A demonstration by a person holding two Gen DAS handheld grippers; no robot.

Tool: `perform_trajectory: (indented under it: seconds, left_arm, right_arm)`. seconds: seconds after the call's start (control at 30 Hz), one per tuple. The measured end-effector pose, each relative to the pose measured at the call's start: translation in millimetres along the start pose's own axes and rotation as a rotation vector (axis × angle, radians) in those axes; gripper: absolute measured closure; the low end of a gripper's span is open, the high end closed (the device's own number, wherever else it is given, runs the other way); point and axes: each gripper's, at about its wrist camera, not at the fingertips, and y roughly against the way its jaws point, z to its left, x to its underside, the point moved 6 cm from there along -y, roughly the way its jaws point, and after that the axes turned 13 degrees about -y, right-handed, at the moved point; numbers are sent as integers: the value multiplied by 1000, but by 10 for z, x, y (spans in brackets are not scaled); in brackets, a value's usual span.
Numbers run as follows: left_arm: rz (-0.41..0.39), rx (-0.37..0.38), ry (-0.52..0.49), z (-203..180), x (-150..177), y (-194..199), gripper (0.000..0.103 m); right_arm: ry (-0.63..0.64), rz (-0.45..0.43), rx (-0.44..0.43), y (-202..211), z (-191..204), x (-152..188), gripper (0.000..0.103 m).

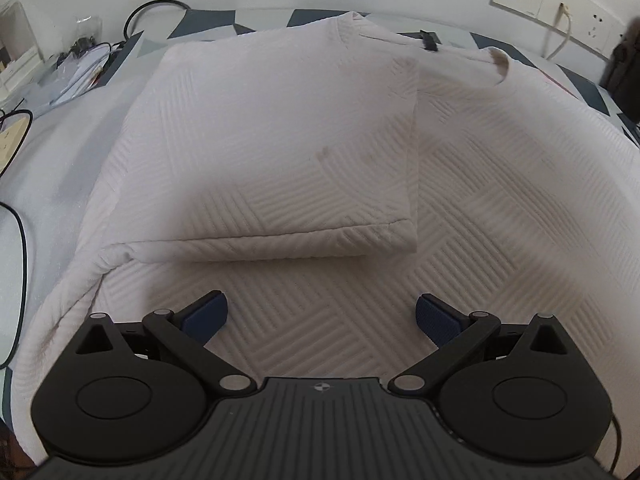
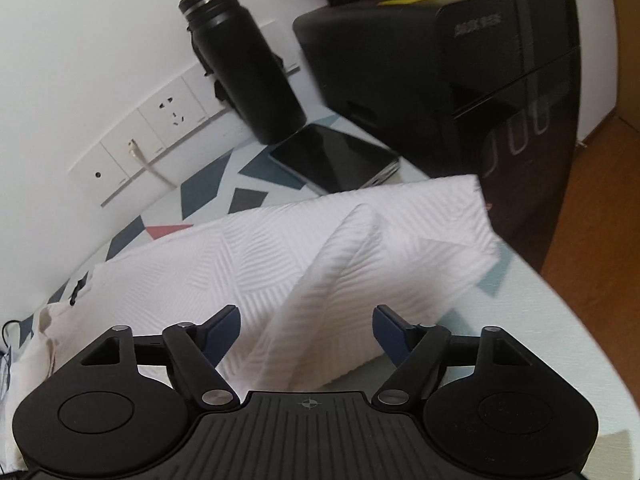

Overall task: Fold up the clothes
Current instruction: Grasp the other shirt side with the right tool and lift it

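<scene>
A white textured garment point(image 1: 480, 200) lies spread on the table, with one side folded over into a flat panel point(image 1: 272, 152) on top of it. Its collar point(image 1: 500, 60) shows at the far right. My left gripper point(image 1: 320, 316) hovers open over the near part of the garment, nothing between its blue pads point(image 1: 206, 316). In the right wrist view the same garment point(image 2: 248, 248) ends in a sleeve point(image 2: 400, 240) with a raised crease. My right gripper point(image 2: 306, 332) is open, its fingers straddling the near fold of that sleeve without closing on it.
A black bottle point(image 2: 244, 64), a phone point(image 2: 336, 160) and a black box point(image 2: 460, 76) stand at the table's far right by wall sockets point(image 2: 172, 112). Cables and clutter point(image 1: 72, 64) lie at the left. The table edge point(image 2: 560, 300) drops to a wooden floor.
</scene>
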Motion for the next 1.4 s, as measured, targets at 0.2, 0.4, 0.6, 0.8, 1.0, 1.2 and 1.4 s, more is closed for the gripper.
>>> perform_trajectory:
  seconds: [0.2, 0.4, 0.6, 0.8, 1.0, 1.2, 1.4]
  left_arm:
    - [4, 9, -17, 53, -61, -47, 0]
    - [-23, 17, -46, 78, -112, -90, 0]
    - [-50, 20, -56, 84, -127, -103, 0]
    - [-42, 37, -79, 103, -151, -117, 0]
    - [-45, 77, -82, 163, -253, -52, 1]
    - [-143, 101, -71, 300, -429, 128, 1]
    - [-196, 443, -114, 221, -491, 336, 1]
  right_arm:
    - [-44, -4, 61, -66, -104, 15, 88]
    - [-126, -71, 114, 103, -273, 19, 79]
    - [-169, -108, 136, 221, -372, 26, 72]
    - [-169, -107, 114, 161, -294, -11, 71]
    - [-113, -94, 91, 82, -93, 63, 94]
    - [-13, -161, 1, 237, 334, 84, 97]
    - [103, -150, -38, 231, 918, 261, 97]
